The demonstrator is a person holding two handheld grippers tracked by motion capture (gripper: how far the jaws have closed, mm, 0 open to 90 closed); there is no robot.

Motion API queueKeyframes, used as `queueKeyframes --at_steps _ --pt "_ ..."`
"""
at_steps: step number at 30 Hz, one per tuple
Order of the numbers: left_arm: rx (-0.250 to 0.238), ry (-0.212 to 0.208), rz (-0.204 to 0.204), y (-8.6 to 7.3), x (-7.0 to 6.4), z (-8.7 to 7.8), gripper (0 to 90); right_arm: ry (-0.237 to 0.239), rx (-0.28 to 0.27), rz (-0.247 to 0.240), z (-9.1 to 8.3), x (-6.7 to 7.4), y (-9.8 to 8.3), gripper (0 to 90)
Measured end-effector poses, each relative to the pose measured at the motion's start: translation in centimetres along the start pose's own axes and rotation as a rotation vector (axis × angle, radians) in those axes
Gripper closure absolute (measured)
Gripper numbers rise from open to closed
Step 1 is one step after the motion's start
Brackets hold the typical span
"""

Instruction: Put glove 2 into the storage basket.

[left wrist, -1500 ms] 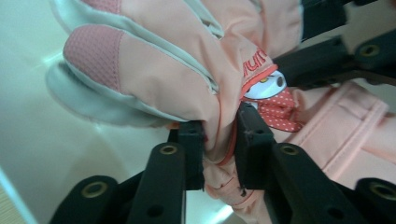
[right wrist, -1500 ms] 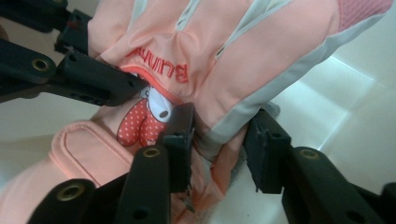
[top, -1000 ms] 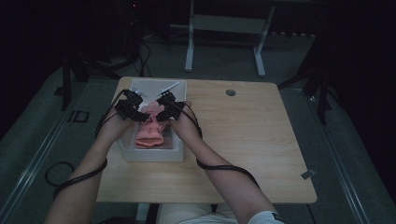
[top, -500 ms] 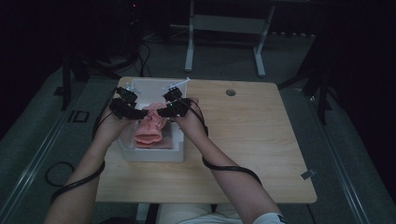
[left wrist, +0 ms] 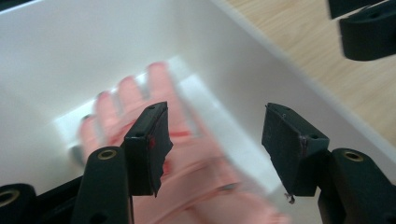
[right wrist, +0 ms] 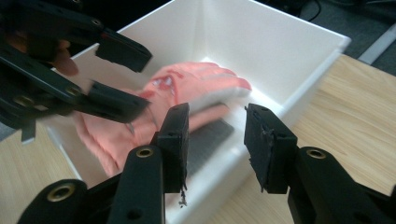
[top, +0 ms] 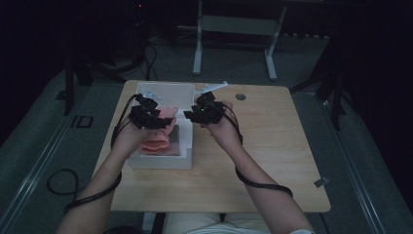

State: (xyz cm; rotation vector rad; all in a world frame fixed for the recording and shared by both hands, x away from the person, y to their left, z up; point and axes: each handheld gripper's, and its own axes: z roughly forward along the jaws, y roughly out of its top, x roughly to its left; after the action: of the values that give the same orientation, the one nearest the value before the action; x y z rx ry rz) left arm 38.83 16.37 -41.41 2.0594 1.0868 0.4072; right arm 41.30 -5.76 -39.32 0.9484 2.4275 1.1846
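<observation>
A pink rubber glove [top: 157, 140] lies crumpled in a white box [top: 160, 163] on the wooden table [top: 263, 161]. Part of it rests on a dark grey pad [right wrist: 210, 137]. My left gripper [top: 164, 121] hovers over the box with its jaws open. Nothing is between them, and the blurred glove [left wrist: 159, 88] lies below. My right gripper [top: 189, 116] hangs at the box's right rim [right wrist: 299, 88]. Its jaws have just been closing and stand apart on nothing. In the right gripper view, the left gripper [right wrist: 142, 77] reaches in above the glove [right wrist: 196, 81].
A small round metal piece [top: 240, 96] and a white strip [top: 215, 87] lie on the table behind the box. Bare wood stretches to the right of the box. A metal stand [top: 234, 29] rises behind the table. Black cables trail off both forearms.
Both grippers have risen off the glove. The right one has shifted right, from over the box's middle to its right rim. The glove stays in the box.
</observation>
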Motion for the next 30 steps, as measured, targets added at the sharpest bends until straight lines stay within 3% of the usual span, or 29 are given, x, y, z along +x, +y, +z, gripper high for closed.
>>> queueKeyframes --at_steps 6,9,10,11,15,18,23,26,30 --pt "-0.075 -0.107 0.043 0.6 -3.7 -0.8 40.8 -0.032 -0.032 0.012 -3.4 -2.2 -2.6 58.7" --pt "-0.083 -0.15 0.077 1.1 -5.9 -0.5 40.8 -0.051 -0.043 0.019 -4.9 -3.2 -4.1 56.2" --pt "-0.083 -0.15 0.077 1.1 -5.9 -0.5 40.8 -0.051 -0.043 0.019 -4.9 -3.2 -4.1 56.2" --pt "-0.086 -0.164 0.091 1.2 -6.7 -0.3 40.8 -0.062 -0.045 0.024 -5.8 -3.9 -5.2 53.7" --pt "-0.083 -0.209 0.132 1.6 -9.1 0.5 40.8 -0.071 -0.045 0.03 -6.8 -4.7 -6.7 51.7" --pt "-0.081 -0.217 0.15 1.7 -10.0 0.9 40.8 -0.079 -0.042 0.038 -7.5 -5.2 -7.9 50.9" --pt "-0.069 -0.259 0.203 1.5 -12.8 2.2 40.8 -0.083 -0.036 0.041 -8.2 -6.2 -9.9 47.6" --pt "-0.057 -0.275 0.235 1.2 -13.8 2.9 40.8 -0.077 -0.035 0.034 -8.3 -6.6 -11.0 45.0" --pt "-0.055 -0.302 0.238 0.7 -14.7 3.6 40.8 -0.077 -0.022 0.015 -8.3 -6.9 -12.2 41.3"
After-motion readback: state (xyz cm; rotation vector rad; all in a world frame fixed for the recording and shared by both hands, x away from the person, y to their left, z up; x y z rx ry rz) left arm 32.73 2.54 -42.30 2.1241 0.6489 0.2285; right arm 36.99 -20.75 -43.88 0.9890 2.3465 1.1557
